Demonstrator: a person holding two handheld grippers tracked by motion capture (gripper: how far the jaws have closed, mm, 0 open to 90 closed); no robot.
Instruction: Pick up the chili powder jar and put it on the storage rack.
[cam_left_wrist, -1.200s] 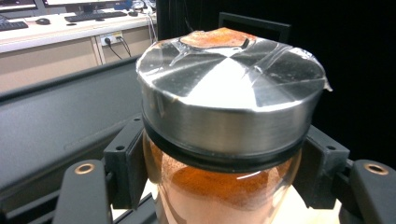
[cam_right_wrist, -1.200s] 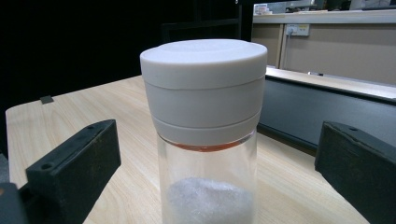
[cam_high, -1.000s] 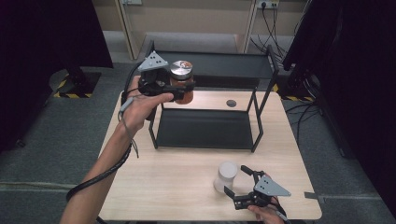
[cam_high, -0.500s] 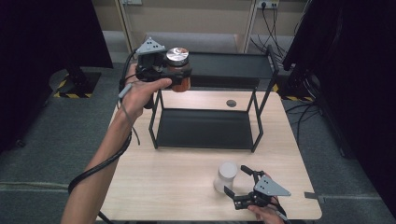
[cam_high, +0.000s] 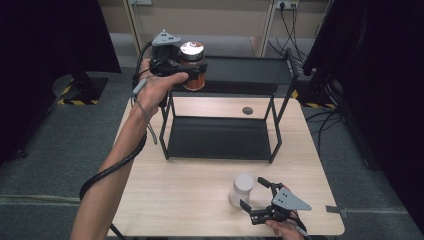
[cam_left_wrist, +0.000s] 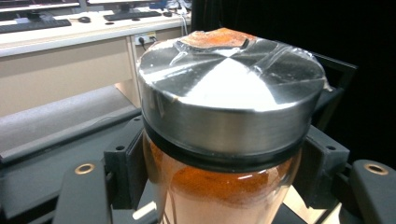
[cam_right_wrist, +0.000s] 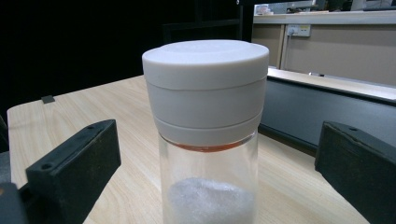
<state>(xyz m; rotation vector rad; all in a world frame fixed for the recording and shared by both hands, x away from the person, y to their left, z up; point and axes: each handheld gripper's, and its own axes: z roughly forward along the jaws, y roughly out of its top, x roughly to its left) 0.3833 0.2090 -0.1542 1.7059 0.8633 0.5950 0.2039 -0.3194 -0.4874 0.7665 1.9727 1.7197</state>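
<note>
Holding a spice jar (cam_high: 192, 65) of orange powder with a shiny metal lid, the left gripper (cam_high: 186, 67) has its jaws pinched on the glass just under the lid, as the left gripper view shows (cam_left_wrist: 224, 186). In the high view the jar hangs at the left end of the black rack's (cam_high: 250, 70) top shelf, level with it or slightly above; I cannot tell whether its base touches the shelf. The step in hand looks like setting this jar on that top shelf. To do it well, the person should keep the jar upright, carry it fully over the shelf so that the whole base clears the front rail, lower it until it rests flat, and only then part the jaws and draw straight back without brushing the lid.

Farther right, near the front edge of the wooden table (cam_high: 190, 185), a white-capped jar (cam_high: 242, 189) with white grains at its bottom stands upright. The right gripper (cam_high: 261, 199) sits just beside it with its jaws spread wide, one on each side of the jar and apart from it, as the right gripper view (cam_right_wrist: 205, 121) makes plain. Keeping that hand motionless avoids knocking the jar over while the left one works.
</note>
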